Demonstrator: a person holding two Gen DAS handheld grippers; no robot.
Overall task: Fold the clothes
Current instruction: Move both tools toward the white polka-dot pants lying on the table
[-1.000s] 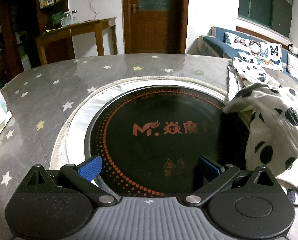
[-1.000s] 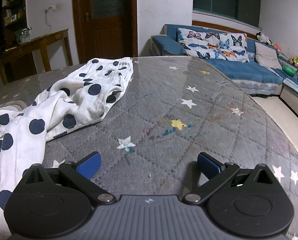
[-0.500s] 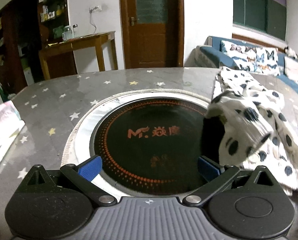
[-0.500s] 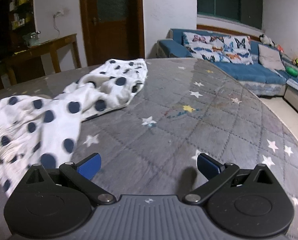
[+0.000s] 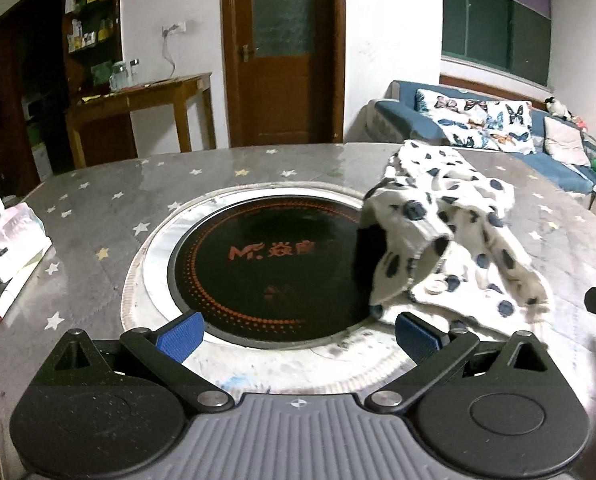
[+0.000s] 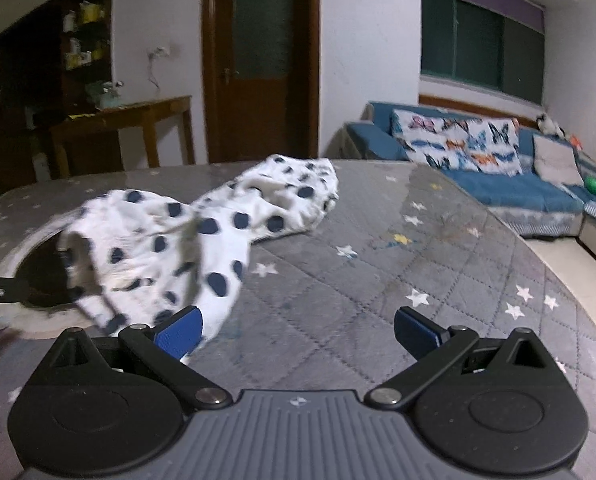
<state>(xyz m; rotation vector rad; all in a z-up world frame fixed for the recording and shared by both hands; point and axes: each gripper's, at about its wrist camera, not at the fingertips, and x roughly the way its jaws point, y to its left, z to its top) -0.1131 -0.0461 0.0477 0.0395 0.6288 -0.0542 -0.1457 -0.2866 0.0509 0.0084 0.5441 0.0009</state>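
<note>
Garment (image 5: 450, 232): white, dark dots, crumpled on the table (image 5: 98, 216), right of the round cooktop (image 5: 266, 264), one edge over its rim.
Left gripper (image 5: 298, 334): fingers wide apart, holding nothing.
Right gripper (image 6: 297, 330): wide apart, holding nothing; cloth beside its left finger.
Far left: tissue pack (image 5: 12, 236), marker (image 5: 14, 294).

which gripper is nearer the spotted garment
Right, by a little. The right gripper has the spotted garment reaching its left fingertip. The left gripper hangs over the cooktop, garment off its right fingertip.
</note>
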